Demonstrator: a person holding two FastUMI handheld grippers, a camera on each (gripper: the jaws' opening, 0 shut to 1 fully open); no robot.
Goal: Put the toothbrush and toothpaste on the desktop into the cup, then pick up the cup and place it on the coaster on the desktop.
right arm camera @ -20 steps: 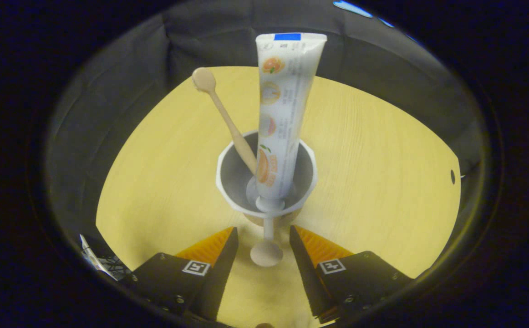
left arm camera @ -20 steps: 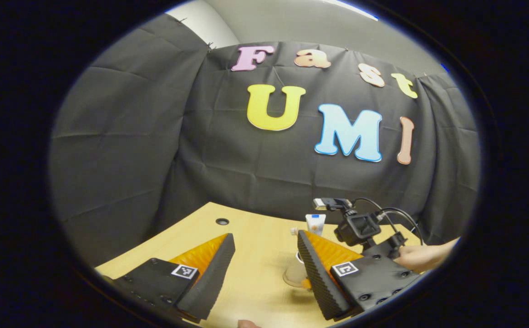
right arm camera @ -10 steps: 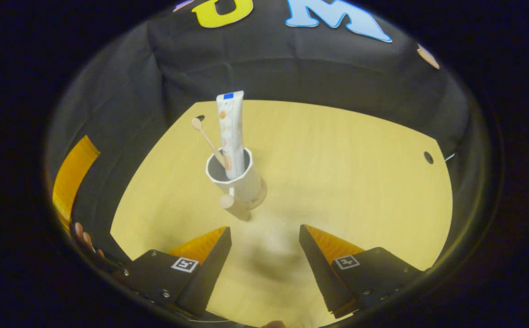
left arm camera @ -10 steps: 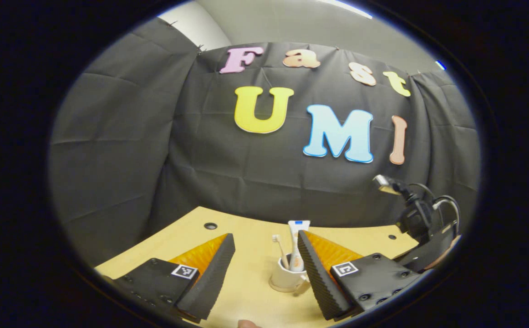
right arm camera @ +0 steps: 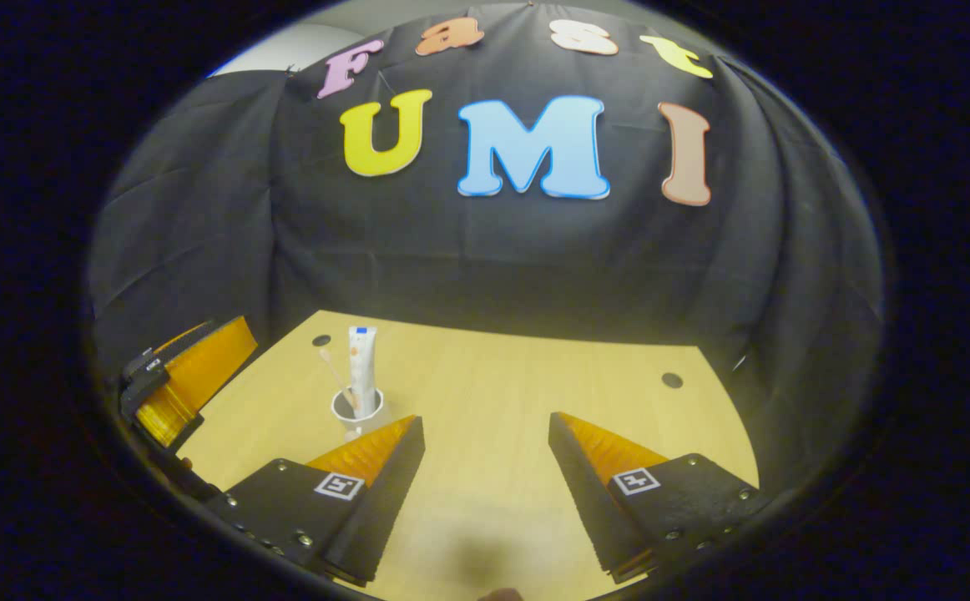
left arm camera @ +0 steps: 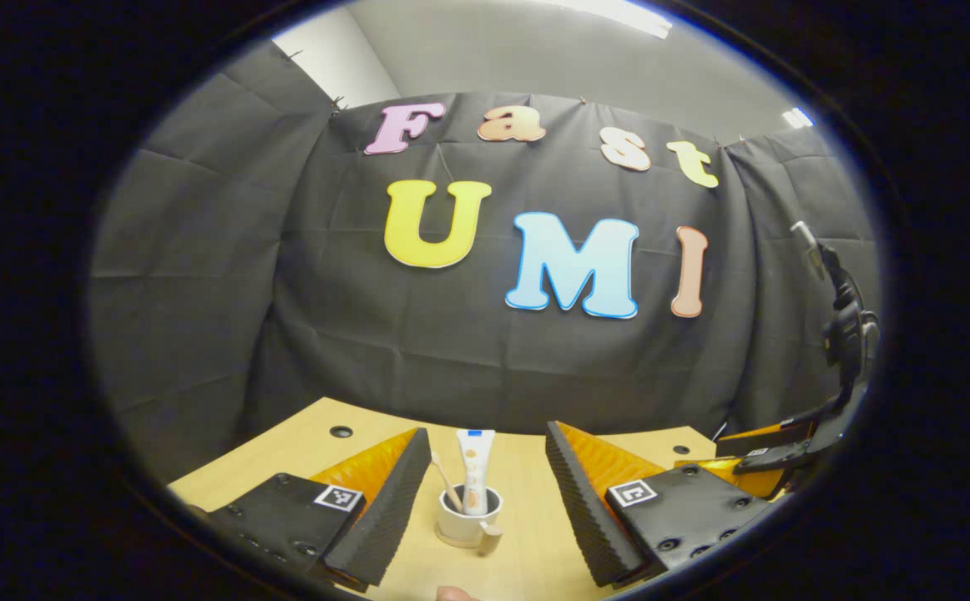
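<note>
White cup (left arm camera: 468,524) ahead between the fingers, white toothpaste (left arm camera: 474,470) with blue end and orange print, pale wooden-toned toothbrush (left arm camera: 445,483), light wood-grain desktop (right arm camera: 535,401).

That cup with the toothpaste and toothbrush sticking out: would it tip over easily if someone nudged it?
Probably somewhat. The toothpaste stands far taller than the small cup, so the load looks top-heavy. The toothbrush leans loosely and would likely shift. The cup's handle suggests a rigid body.

Toothbrush (left arm camera: 445,481) and toothpaste (left arm camera: 474,470) in cup (left arm camera: 462,526) (on desktop (left arm camera: 527,467)).
</note>
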